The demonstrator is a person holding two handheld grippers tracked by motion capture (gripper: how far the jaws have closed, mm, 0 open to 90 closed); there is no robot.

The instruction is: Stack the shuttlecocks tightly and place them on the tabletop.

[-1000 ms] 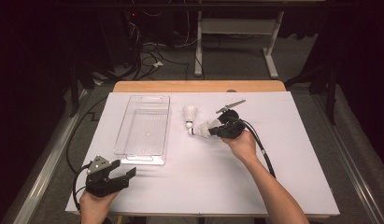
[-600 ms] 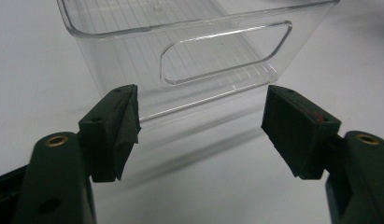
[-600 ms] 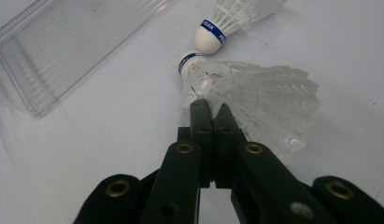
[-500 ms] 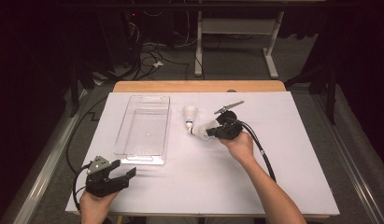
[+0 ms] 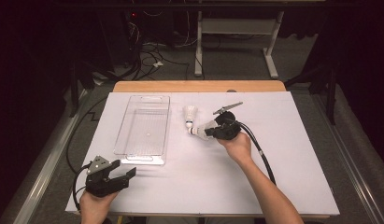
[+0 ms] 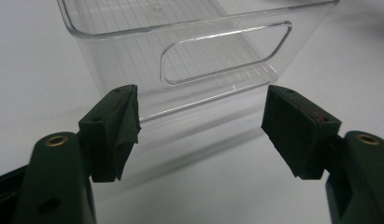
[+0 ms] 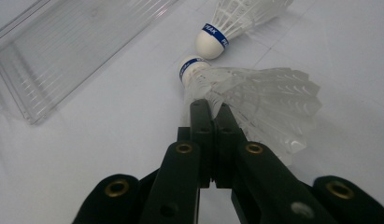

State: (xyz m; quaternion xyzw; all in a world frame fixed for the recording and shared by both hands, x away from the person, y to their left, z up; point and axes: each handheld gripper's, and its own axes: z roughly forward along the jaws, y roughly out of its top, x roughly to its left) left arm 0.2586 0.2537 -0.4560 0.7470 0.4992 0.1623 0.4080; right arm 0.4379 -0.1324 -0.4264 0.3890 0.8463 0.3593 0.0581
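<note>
My right gripper (image 7: 210, 109) is shut on the feather skirt of a white shuttlecock (image 7: 255, 95), which lies low over the white table with its blue-banded cork pointing away. In the high view this shuttlecock (image 5: 201, 131) sits at mid table in front of the right gripper (image 5: 211, 130). A second shuttlecock (image 5: 191, 113) lies just beyond it, its cork (image 7: 210, 41) almost touching the first one's. The left gripper (image 5: 123, 179) rests open at the near left. Its jaws (image 6: 201, 126) face the handle end of a clear plastic tray (image 6: 203, 60), with nothing between them.
The clear tray (image 5: 127, 122) lies lengthwise left of the shuttlecocks and holds nothing. A white sheet (image 5: 283, 154) covers the table, with a wooden edge (image 5: 199, 86) at the back. A black cable (image 5: 259, 154) trails from the right gripper along the forearm.
The right gripper and the shuttlecock in it have shifted slightly toward the near left. The left gripper has stayed put.
</note>
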